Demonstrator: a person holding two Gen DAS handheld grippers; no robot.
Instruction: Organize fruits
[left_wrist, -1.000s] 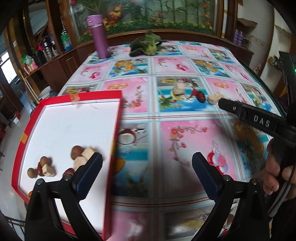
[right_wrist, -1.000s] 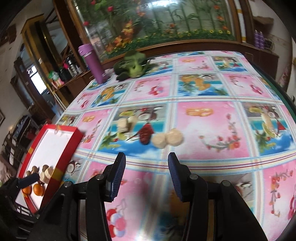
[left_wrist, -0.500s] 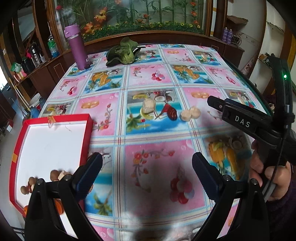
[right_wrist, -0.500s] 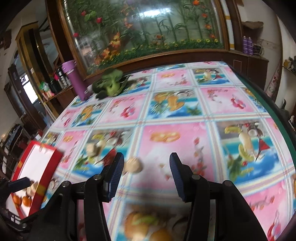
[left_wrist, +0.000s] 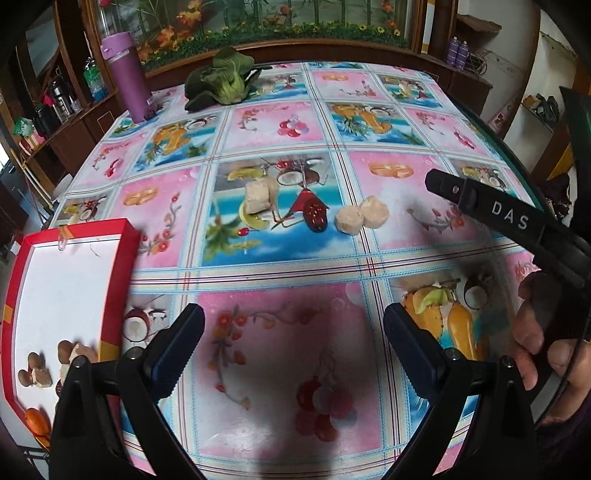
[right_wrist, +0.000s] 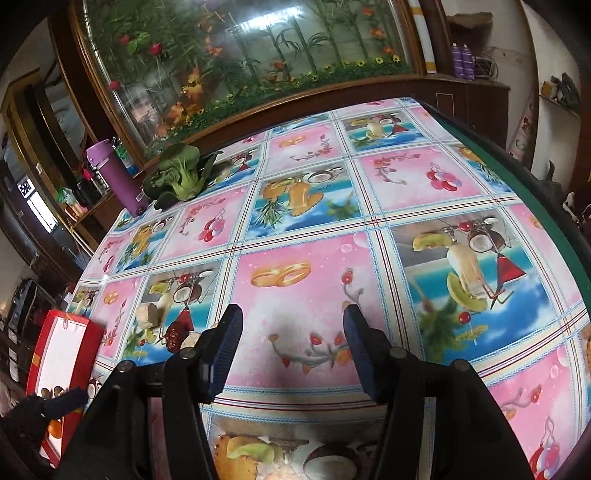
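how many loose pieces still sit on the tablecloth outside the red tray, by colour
Pale beige pieces: 3, one chunk and a touching pair
Dark red piece: 1
Total: 4, all outside the red tray

A purple flask (left_wrist: 127, 75) stands upright at the far left corner of the table (left_wrist: 288, 369), which wears a glossy cloth printed with pink and blue squares of fruit and flowers. Just beside the flask along the far edge lies a leafy green vegetable (left_wrist: 221, 83), its pale stalk end turned towards the near side. Beyond the far edge runs a dark wooden cabinet with a large glass panel (right_wrist: 240, 55) showing bamboo and bright flowers, and two small purple bottles (right_wrist: 462, 61) sit on its ledge at the right.
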